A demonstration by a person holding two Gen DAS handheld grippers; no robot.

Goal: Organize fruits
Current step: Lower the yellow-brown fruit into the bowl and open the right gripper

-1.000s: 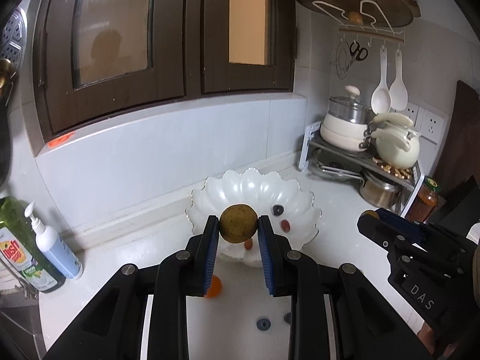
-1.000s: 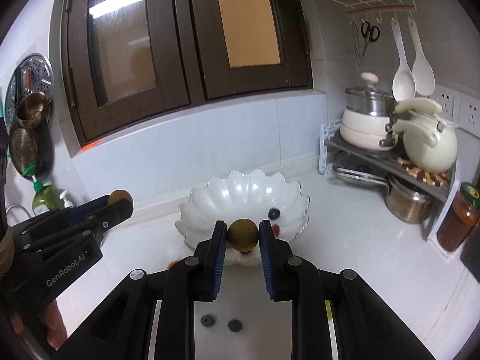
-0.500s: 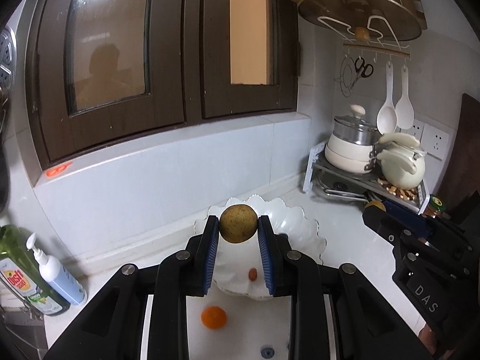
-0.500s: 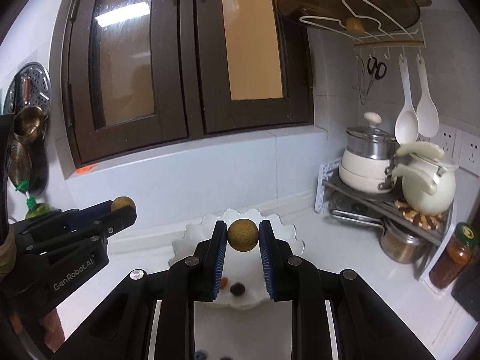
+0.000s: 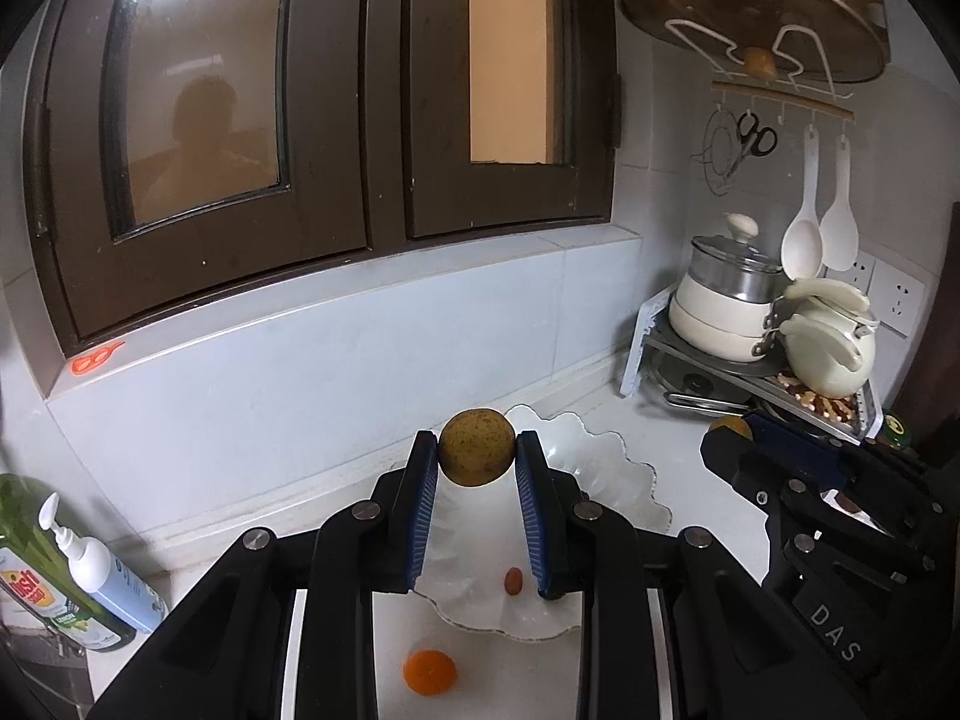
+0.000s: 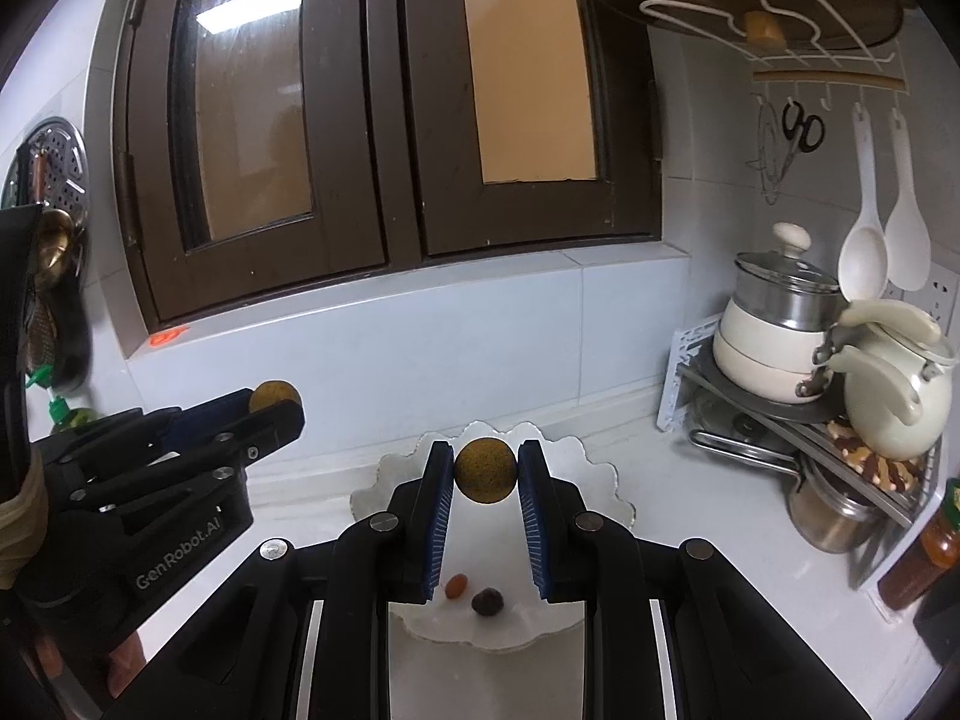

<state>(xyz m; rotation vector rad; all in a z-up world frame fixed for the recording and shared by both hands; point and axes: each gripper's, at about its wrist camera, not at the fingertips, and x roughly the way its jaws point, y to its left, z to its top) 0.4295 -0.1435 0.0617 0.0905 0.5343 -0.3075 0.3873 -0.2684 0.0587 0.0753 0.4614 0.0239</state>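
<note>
My left gripper [image 5: 477, 465] is shut on a round brownish-yellow fruit [image 5: 477, 447] and holds it above the white scalloped bowl [image 5: 624, 498]. My right gripper [image 6: 485, 471] is shut on a second round brownish fruit [image 6: 485, 471], also above the bowl [image 6: 600, 480]. A small red fruit [image 6: 456, 585] and a dark one [image 6: 486, 601] lie in the bowl. A small orange [image 5: 429, 671] sits on the counter in front of the bowl. The right gripper shows at the right of the left wrist view [image 5: 729, 435]; the left gripper shows at the left of the right wrist view [image 6: 273, 402].
A metal rack [image 6: 798, 426] with pots and a cream kettle [image 6: 894, 396] stands at the right against the wall. A jar [image 6: 927, 546] stands beside it. Soap bottles [image 5: 90, 570] stand at the left. Dark cabinet doors [image 5: 300, 120] hang above the tiled ledge.
Both grippers have risen and pulled back with their fruits, so the bowl now sits lower and smaller in both views. Their grip has not changed.
</note>
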